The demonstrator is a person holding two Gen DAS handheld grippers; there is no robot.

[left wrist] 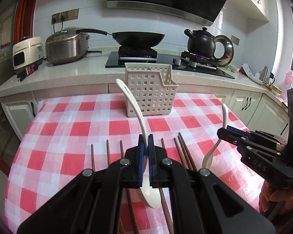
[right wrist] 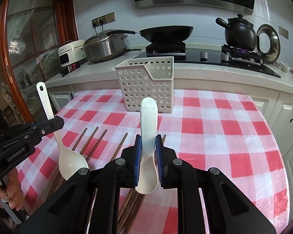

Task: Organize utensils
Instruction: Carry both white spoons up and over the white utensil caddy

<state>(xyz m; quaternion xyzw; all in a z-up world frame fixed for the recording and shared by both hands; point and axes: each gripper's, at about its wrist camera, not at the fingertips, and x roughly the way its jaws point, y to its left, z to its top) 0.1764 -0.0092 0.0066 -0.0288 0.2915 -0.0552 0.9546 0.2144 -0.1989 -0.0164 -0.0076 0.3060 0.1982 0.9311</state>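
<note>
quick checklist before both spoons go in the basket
1. Left gripper shut on long spoon: ok.
2. Right gripper shut on short spoon: ok.
3. Both spoons lifted off the tablecloth: ok.
4. Basket upright, top open: ok.
5. Basket empty inside: cannot tell.
6. Chopsticks left lying on the cloth, not yet sorted: not ok.

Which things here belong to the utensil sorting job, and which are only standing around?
Belong to the job:
- long white spoon in the left gripper
- short white spoon in the right gripper
- chopsticks on the checked cloth
- perforated holder

Standing around:
- wok
- black kettle
- rice cooker
- steel lid
</note>
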